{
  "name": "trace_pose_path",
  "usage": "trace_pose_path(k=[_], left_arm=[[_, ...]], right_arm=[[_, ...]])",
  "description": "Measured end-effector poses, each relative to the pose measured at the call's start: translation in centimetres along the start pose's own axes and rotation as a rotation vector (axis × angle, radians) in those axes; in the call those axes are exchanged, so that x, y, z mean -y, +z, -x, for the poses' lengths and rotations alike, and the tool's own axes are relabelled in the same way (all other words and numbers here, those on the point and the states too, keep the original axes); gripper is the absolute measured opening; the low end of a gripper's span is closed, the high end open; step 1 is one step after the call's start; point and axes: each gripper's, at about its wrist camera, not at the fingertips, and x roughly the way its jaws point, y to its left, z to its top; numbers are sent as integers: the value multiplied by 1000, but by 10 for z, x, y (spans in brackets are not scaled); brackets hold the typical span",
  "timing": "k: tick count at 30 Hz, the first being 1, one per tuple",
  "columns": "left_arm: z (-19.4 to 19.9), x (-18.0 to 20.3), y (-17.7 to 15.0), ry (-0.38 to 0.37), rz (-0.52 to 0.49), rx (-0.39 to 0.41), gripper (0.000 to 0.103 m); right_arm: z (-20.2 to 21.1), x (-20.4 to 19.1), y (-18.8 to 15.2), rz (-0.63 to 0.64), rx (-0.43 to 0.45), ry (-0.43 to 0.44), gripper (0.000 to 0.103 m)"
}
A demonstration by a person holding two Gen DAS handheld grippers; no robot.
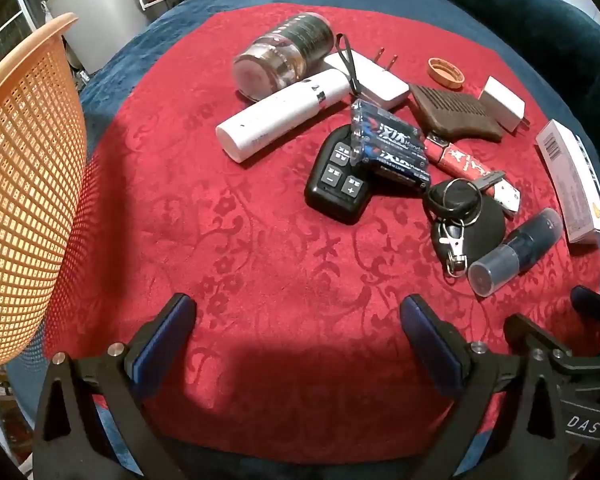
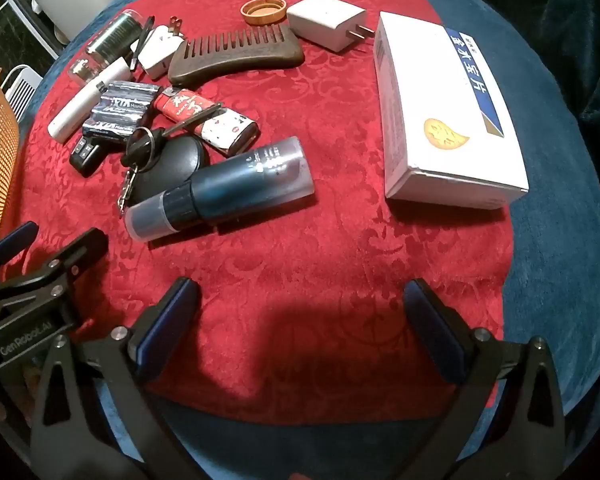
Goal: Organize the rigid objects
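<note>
Small objects lie in a loose heap on a red cloth (image 1: 260, 240): a clear jar (image 1: 284, 56), a white tube (image 1: 280, 120), a battery pack (image 1: 388, 148), a black remote (image 1: 336, 188), a wooden comb (image 2: 236, 56), a red lighter (image 2: 208, 120), keys (image 2: 144, 148), a dark blue bottle (image 2: 228, 188), white chargers (image 2: 324, 22) and a white box (image 2: 444, 116). My left gripper (image 1: 296, 316) hovers open over bare cloth in front of the heap. My right gripper (image 2: 300, 300) is open too, nothing between its fingers, below the bottle and box.
An orange mesh basket (image 1: 24, 184) stands at the left edge of the cloth. An orange lid (image 2: 263, 11) lies at the back. A blue blanket (image 2: 552, 260) surrounds the red cloth. Each gripper shows at the edge of the other's view.
</note>
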Motion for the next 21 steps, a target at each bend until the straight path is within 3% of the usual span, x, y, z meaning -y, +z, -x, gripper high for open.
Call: trace_pose_path(k=[21], left_arm=[[1,-2,-4,-2,-1,10,103]], right_arm=[[0,0,-1,0,4,0,103]])
